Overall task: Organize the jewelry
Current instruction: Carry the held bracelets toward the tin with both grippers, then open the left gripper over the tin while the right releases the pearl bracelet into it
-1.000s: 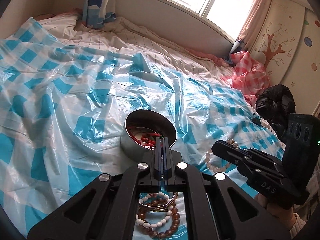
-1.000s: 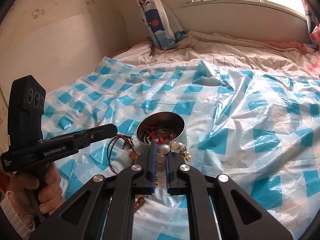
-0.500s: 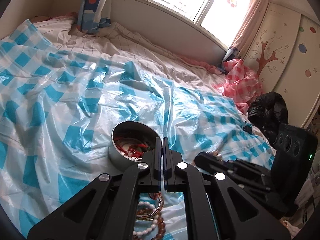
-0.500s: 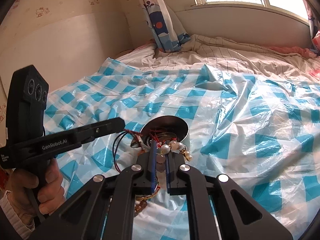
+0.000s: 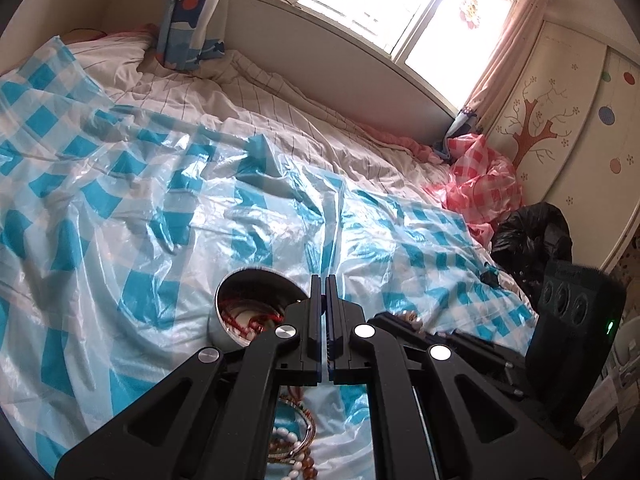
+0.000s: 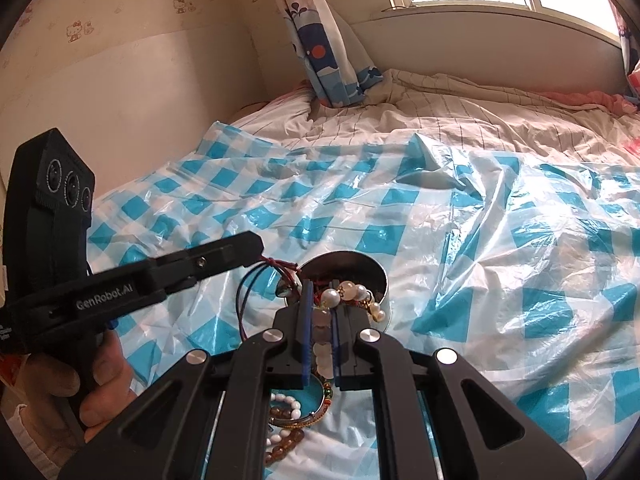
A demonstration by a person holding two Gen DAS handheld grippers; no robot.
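Observation:
A round metal tin (image 5: 256,304) with red-cord jewelry inside sits on the blue-checked plastic sheet; it also shows in the right wrist view (image 6: 352,272). My left gripper (image 5: 323,280) is shut on a red cord necklace (image 6: 276,266), whose loop and pendant hang beside the tin. My right gripper (image 6: 320,292) is shut on a pearl bracelet (image 6: 352,296), held over the tin's near rim. Loose bead bracelets and a bangle (image 6: 296,412) lie on the sheet below both grippers, also in the left wrist view (image 5: 292,440).
The sheet (image 5: 120,220) covers a rumpled bed. A red-checked bag (image 5: 480,184) and a black bag (image 5: 532,236) lie at the bed's right edge by a wardrobe. A wall runs along the left side (image 6: 120,100).
Both grippers have risen and drawn back a little. The left gripper has lifted the red cord necklace towards the tin. The right gripper still holds the pearl bracelet.

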